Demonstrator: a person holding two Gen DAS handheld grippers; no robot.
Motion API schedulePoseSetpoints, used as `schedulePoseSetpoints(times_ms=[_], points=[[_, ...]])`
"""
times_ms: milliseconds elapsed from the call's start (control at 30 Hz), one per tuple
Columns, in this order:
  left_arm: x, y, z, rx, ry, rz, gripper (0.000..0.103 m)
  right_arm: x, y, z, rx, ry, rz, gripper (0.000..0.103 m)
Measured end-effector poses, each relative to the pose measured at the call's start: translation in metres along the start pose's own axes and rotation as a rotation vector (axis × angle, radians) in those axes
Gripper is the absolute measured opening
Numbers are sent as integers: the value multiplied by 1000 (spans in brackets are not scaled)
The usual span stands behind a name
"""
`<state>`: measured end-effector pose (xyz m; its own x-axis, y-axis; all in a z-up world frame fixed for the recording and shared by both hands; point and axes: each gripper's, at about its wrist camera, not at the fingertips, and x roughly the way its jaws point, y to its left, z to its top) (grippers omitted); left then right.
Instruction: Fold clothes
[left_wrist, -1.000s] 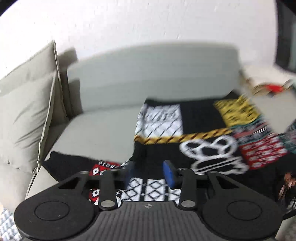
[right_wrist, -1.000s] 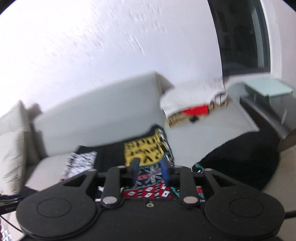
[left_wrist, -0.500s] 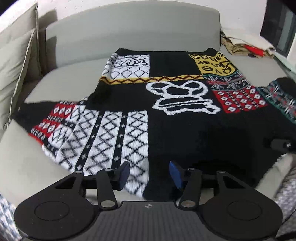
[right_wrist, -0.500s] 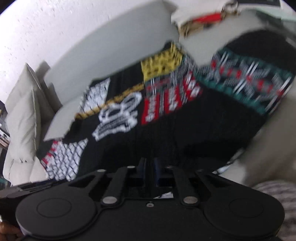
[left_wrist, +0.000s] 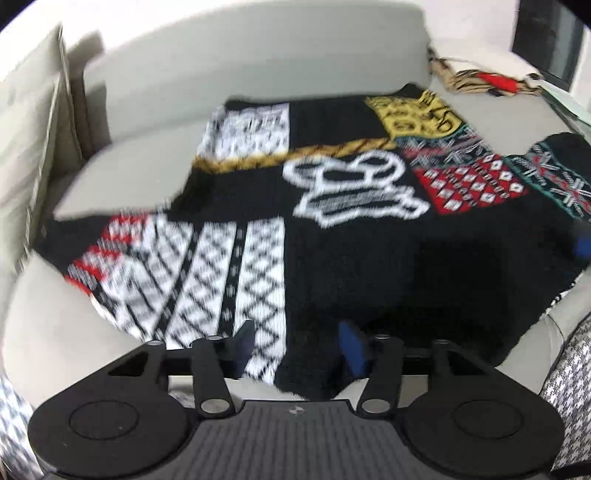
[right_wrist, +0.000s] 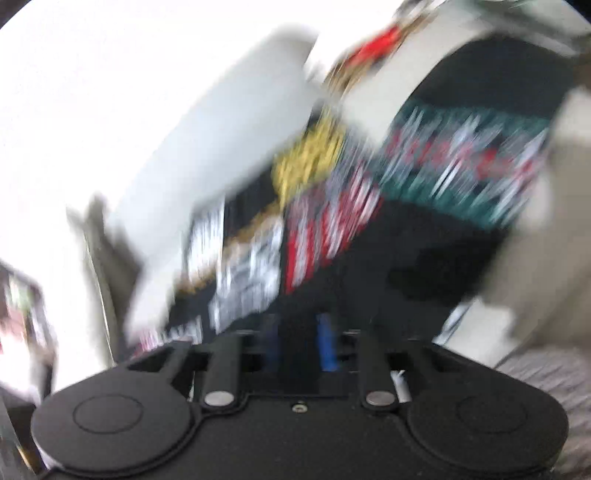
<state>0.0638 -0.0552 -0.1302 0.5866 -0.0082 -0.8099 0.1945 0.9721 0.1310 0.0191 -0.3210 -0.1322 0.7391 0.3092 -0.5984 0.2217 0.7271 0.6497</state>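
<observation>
Where it lies spread flat on the sofa (left_wrist: 55, 332), patchwork black sweater (left_wrist: 369, 266), hand-held grippers' jaws opening, unpressed.

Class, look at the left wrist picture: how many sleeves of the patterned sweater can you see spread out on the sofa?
2. One sleeve reaches left, with red and white diamonds; the other sleeve reaches right, with a green pattern. The sweater lies flat on the sofa.

Both grippers (left_wrist: 295, 347) black w/ blue pads (left_wrist: 352, 349) (silver screws) — ribbed grey top.
</observation>
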Motion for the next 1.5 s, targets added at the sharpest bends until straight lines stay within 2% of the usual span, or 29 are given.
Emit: schedulePoseSetpoints(times_ms=[33, 67, 167, 267, 333, 400, 467, 567, 667, 733, 800, 833, 900, 1000, 1067, 1167, 1267, 1367, 1500], points=[[-5, -2, 2, 5, -11, -7, 54, -12, -13, 9, 52, -63, -11, 50], [-12, -3, 4, 2, -21, -21, 55, -24, -27, 19, 104, -126, -21, 52], [-29, -2, 12, -18, -48, -59, 55, -50, -78, 42, 304, -249, -28, 52], [-44, 3, 20, -36, -78, -69, 56, -67, -125, 60, 430, -354, -45, 51], [-52, 6, 25, -45, -96, -67, 58, -65, -155, 69, 512, -387, -45, 50], [-54, 7, 27, -41, -104, -51, 58, -54, -183, 76, 601, -373, -7, 47], [-54, 7, 29, -34, -107, -36, 59, -42, -209, 80, 688, -365, 51, 28], [-50, 5, 28, -26, -87, -37, 59, -29, -227, 87, 765, -410, 119, 26], [-47, 4, 27, -18, -75, -34, 59, -12, -235, 97, 803, -445, 127, 26], [-47, 3, 25, -15, -80, -45, 59, -3, -237, 107, 809, -457, 101, 26], [-47, 2, 23, -12, -88, -57, 59, 3, -237, 118, 804, -457, 57, 16], [-48, 3, 23, -13, -93, -62, 59, 1, -229, 123, 766, -451, 6, 9], [-48, 4, 21, -14, -102, -71, 59, -2, -214, 133, 689, -439, -96, 9], [-52, 6, 18, -18, -123, -83, 59, -13, -163, 149, 461, -474, -239, 8], [-55, 10, 15, -28, -146, -92, 59, -19, -124, 152, 318, -500, -306, 8], [-61, 27, 8, -83, -178, -106, 59, -24, -48, 146, 70, -537, -359, 8], [-65, 52, 0, -151, -203, -105, 59, -21, 40, 118, -180, -548, -325, 8], [-68, 79, -9, -208, -216, -73, 59, -4, 120, 67, -370, -505, -211, 8], [-69, 119, -26, -303, -212, -17, 59, 46, 188, -19, -490, -320, -65, 8]])
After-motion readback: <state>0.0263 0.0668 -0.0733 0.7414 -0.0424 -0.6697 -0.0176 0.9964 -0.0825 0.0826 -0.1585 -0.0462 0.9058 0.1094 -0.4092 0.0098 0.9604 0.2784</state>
